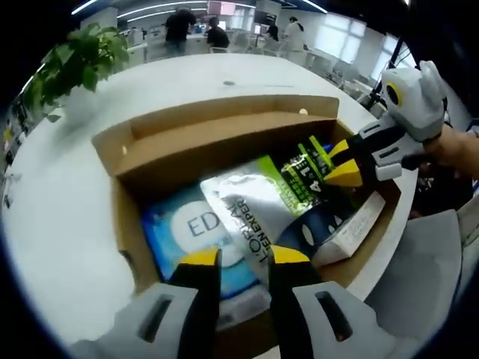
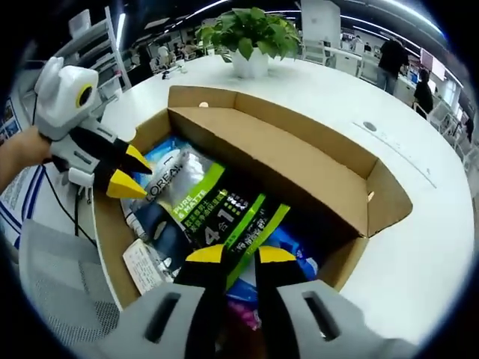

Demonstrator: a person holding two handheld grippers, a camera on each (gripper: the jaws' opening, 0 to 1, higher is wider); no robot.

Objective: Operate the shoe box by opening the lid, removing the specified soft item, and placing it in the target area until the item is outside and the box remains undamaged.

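Lying open on the white table [image 1: 60, 224], the box [image 1: 224, 142] holds soft packs. Left gripper [image 1: 245, 258] hovers over its near edge, jaws slightly parted, above the silver pouch [image 1: 251, 206]. Right gripper [image 2: 239, 256] hovers over the green-black pouch [image 2: 224, 213], jaws slightly parted, gripping nothing.

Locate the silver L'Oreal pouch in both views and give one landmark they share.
Left gripper view: silver L'Oreal pouch lies centre, in the open box, just above this view's own jaws.
Right gripper view: same pouch sits left of centre, beside the other gripper's yellow tips.
Shared landmark: potted plant on the white table.
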